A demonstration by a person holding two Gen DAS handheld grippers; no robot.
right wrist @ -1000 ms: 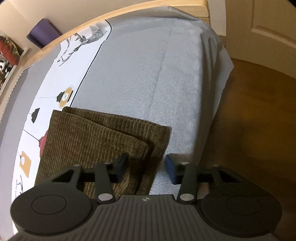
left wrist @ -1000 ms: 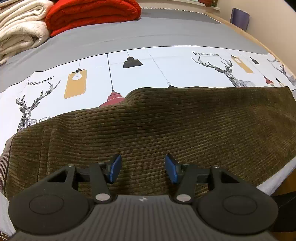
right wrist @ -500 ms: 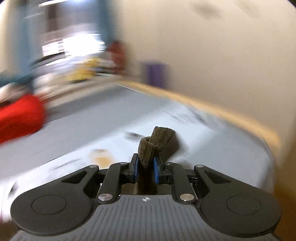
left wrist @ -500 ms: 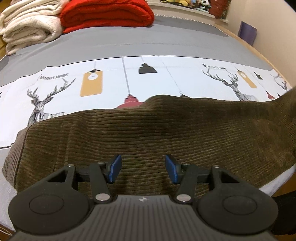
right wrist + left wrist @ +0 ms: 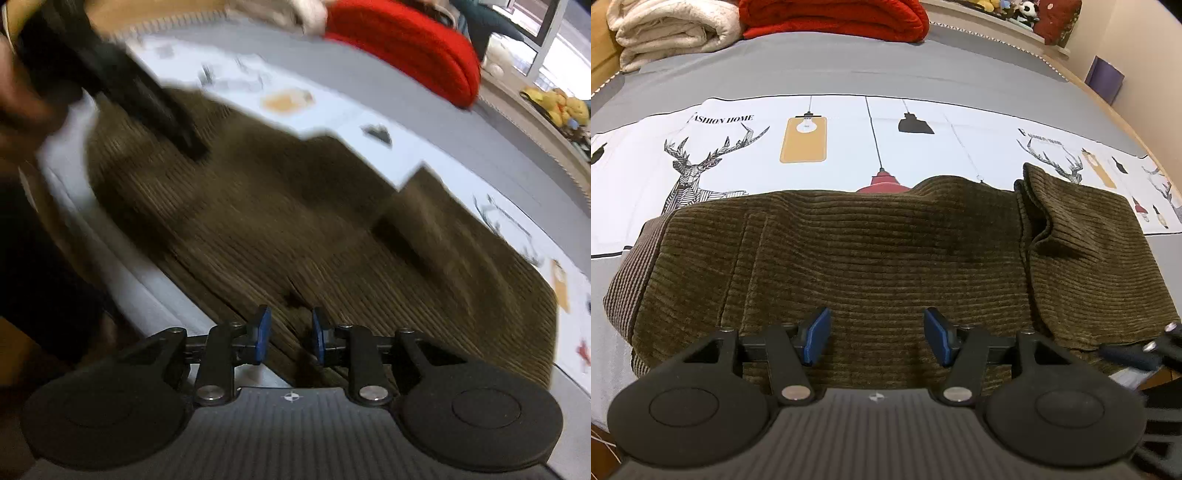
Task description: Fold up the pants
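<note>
The bed (image 5: 849, 70) holds the brown pants (image 5: 871, 258), which lie flat across its front edge, below the deer picture. The leg end (image 5: 1082, 229) is folded over the pants on the right, and it sits bumpy and loose. It may slide off or puff up if nothing presses it. The left gripper (image 5: 877, 334) hovers over the pants, jaws wide apart and empty. The right gripper (image 5: 290, 338) has jaws a little apart, holding nothing.

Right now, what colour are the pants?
Dark olive-brown ribbed corduroy pants, seen best in the left wrist view.
</note>
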